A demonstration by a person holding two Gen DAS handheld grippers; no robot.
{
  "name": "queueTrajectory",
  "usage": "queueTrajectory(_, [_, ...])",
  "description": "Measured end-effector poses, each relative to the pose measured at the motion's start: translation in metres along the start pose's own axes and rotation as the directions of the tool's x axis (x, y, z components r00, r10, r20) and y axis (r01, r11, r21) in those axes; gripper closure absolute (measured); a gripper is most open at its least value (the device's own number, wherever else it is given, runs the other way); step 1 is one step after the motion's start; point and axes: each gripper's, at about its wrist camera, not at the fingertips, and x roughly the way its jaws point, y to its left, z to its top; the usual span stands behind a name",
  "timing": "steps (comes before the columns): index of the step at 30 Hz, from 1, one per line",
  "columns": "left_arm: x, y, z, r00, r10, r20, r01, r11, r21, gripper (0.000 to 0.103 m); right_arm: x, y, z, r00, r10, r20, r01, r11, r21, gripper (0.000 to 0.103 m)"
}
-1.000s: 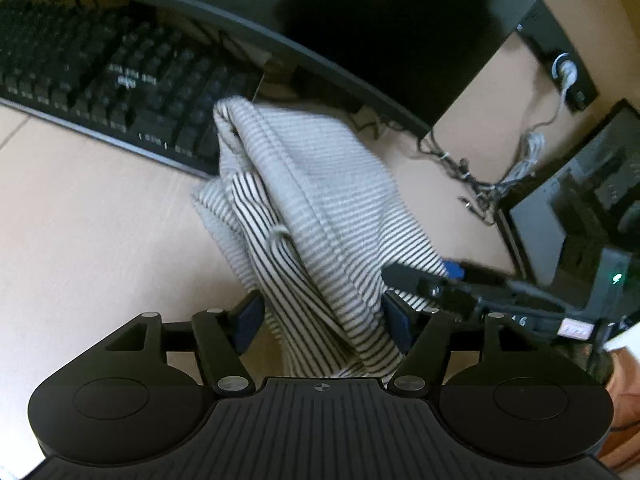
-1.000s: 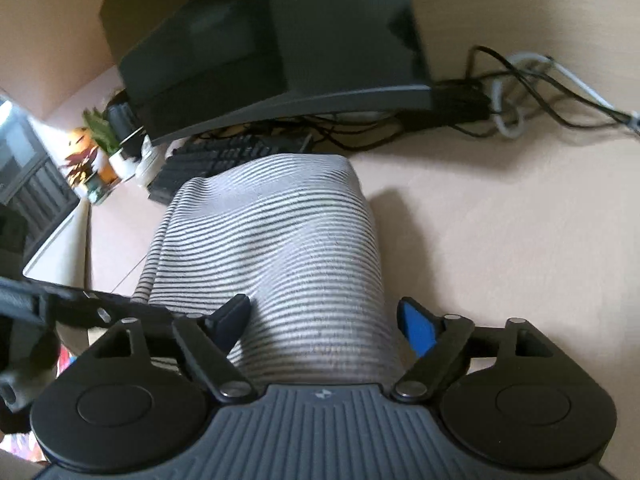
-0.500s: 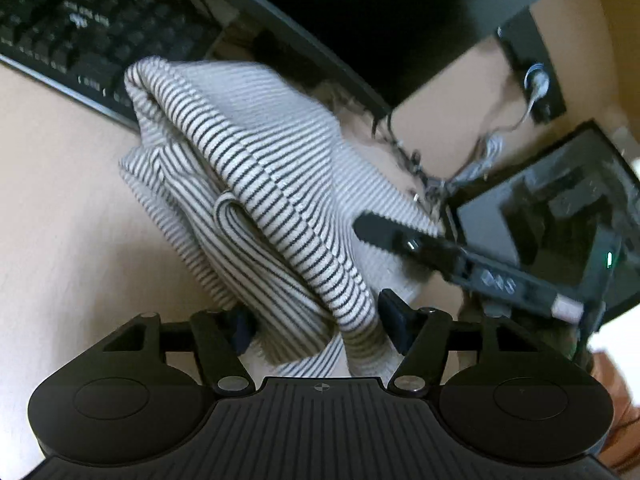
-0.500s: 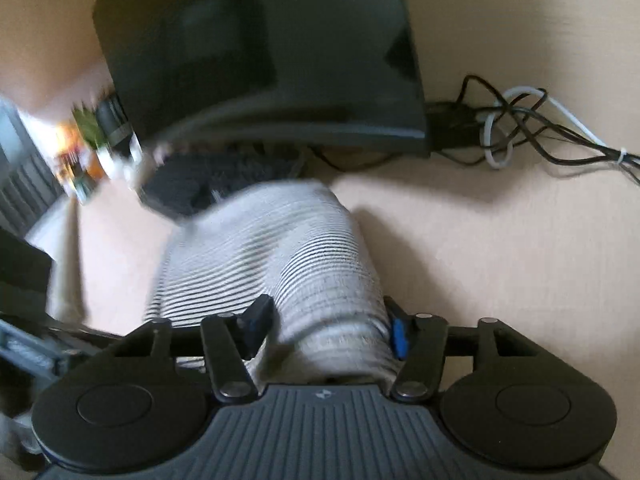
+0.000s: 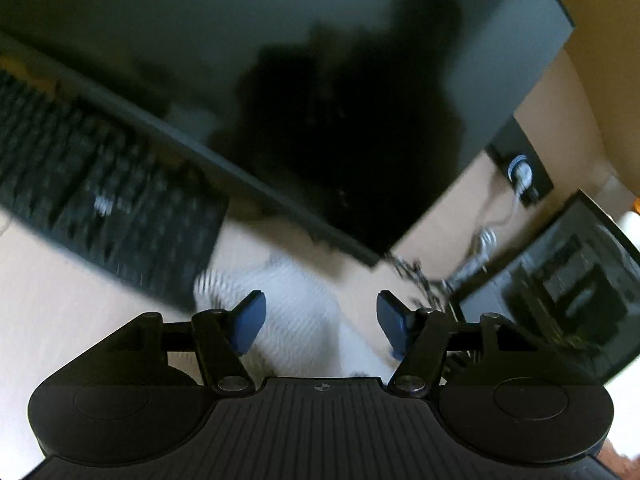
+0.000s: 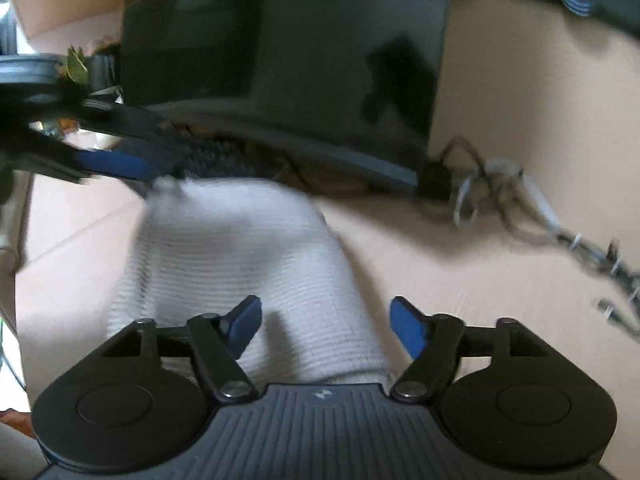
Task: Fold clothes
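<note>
Both hand-held grippers hang over the pale bench (image 6: 500,280) with their blue-padded fingers spread wide and nothing pinched between them. The left hand-held gripper (image 5: 320,314) points toward the back of the bench, and the striped garment (image 5: 292,312) lies under the gap between its fingers, a whitish, blurred heap resting on the bench just in front of the dark monitor (image 5: 300,80) and beside the near corner of the black keyboard (image 5: 100,208). From the right hand-held gripper (image 6: 326,318) the same garment (image 6: 248,256) shows as a rounded, folded bundle with fine grey stripes, running from the gripper's base out toward the monitor (image 6: 288,48); its left finger sits above the cloth while its right finger is over bare bench just beside the bundle's edge. I cannot tell whether either pad touches the fabric. Off to the right of the bundle a tangle of cables (image 6: 520,200) lies on the bench, well apart from the cloth. In the right wrist view the left gripper reaches in from the left edge, its blue finger (image 6: 112,164) near the far corner of the garment. A second dark screen (image 5: 568,288) stands at the right in the left wrist view.
</note>
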Motion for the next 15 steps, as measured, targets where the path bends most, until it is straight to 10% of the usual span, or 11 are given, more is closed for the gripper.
queueTrajectory(5, [0.039, 0.020, -0.003, 0.995, 0.047, -0.091, -0.052, 0.997, -0.055, 0.039, -0.016, 0.039, 0.007, 0.989, 0.145, 0.024, -0.142, 0.984, -0.104, 0.050])
queueTrajectory(12, [0.034, 0.034, -0.019, 0.984, 0.117, -0.131, -0.132, 0.984, -0.120, 0.043, 0.005, 0.062, -0.025, 0.983, 0.141, -0.122, -0.162, 0.968, -0.190, 0.047])
queueTrajectory(15, [0.015, 0.024, -0.020, 0.979, 0.165, -0.118, -0.180, 0.975, -0.129, 0.011, -0.004, 0.048, -0.015, 0.985, 0.142, -0.093, -0.155, 0.975, -0.159, 0.041])
